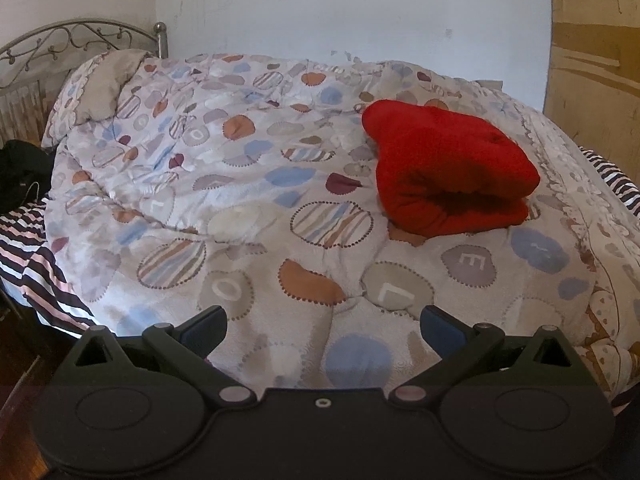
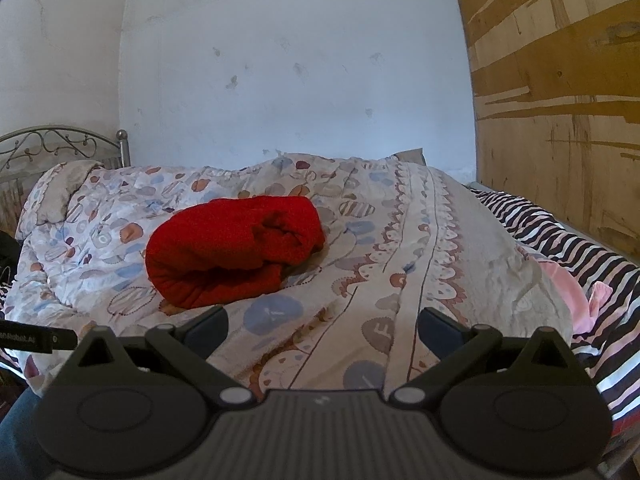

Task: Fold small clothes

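The left gripper (image 1: 323, 326) hangs low over the near edge of the bed, pointing forward across the patterned quilt (image 1: 248, 184), its two fingers spread wide with nothing between them but bedding. The right gripper (image 2: 322, 326) sits in much the same pose, level and aimed along the quilt (image 2: 400, 264), its fingers likewise parted and empty; neither touches any cloth. There is one red garment (image 1: 448, 168), folded into a thick bundle and lying on top of the quilt: in the left wrist view it sits at about 1 o'clock from the gripper, well apart from the fingertips, and in the right wrist view the same red garment (image 2: 232, 248) lies at about 11 o'clock, nearer, its front fold just beyond the left-hand finger. One pink garment (image 2: 576, 296) lies at 3 o'clock in the right wrist view, on the striped sheet (image 2: 560, 232) past the quilt's edge. One metal headboard (image 1: 72, 40) stands at 10 o'clock against the white wall (image 1: 320, 8), with one pillow (image 1: 104, 84) just below it. A wooden panel (image 2: 560, 100) rises at 2 o'clock beside the bed.
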`<state>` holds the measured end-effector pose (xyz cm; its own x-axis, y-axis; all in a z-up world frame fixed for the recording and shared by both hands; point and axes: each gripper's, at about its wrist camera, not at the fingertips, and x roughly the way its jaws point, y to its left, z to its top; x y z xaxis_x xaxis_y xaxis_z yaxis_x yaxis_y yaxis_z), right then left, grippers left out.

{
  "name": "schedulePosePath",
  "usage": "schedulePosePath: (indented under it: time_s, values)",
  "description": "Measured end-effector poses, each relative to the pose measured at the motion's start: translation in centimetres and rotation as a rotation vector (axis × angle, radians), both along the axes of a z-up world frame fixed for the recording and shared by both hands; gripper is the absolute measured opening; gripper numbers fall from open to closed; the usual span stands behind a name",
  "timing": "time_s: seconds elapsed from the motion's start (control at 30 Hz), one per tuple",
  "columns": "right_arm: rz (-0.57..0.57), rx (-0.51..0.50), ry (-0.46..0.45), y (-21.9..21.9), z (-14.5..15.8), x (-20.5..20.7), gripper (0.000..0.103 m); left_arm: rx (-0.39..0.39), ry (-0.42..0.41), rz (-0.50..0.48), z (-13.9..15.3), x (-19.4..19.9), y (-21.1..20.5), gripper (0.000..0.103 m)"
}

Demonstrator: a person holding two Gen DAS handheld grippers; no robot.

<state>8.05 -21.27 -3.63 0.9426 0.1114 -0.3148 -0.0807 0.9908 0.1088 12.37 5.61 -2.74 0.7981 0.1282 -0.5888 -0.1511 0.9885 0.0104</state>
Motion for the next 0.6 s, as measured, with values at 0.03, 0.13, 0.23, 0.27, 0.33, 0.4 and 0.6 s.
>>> schedulePosePath:
  time_s: [0.03,0.13,0.23,0.27,0.33,0.4,0.6]
  values:
    - [0.002,0.002,0.004,0.0,-0.1,0.0,0.103,-0.001,0.004,-0.004,-0.1,0.1,0.0,0.102]
    - [0.004,0.004,0.011,0.0,-0.2,0.3,0.103,-0.002,0.012,-0.007,-0.2,0.4,0.0,0.102]
    - [0.004,0.006,0.017,-0.1,-0.3,0.5,0.103,-0.003,0.015,-0.009,-0.3,0.7,-0.1,0.102]
    - [0.004,0.007,0.018,-0.1,-0.3,0.5,0.103,-0.002,0.016,-0.009,-0.3,0.8,-0.1,0.102]
    - [0.002,0.008,0.021,-0.1,-0.3,0.7,0.103,0.001,0.019,-0.013,-0.3,0.9,-0.1,0.102]
    - [0.001,0.009,0.023,-0.2,-0.4,0.7,0.103,0.006,0.019,-0.018,-0.4,1.0,-0.2,0.102]
    - [-0.004,0.014,0.035,-0.2,-0.6,1.1,0.103,0.009,0.034,-0.020,-0.5,1.5,-0.3,0.102]
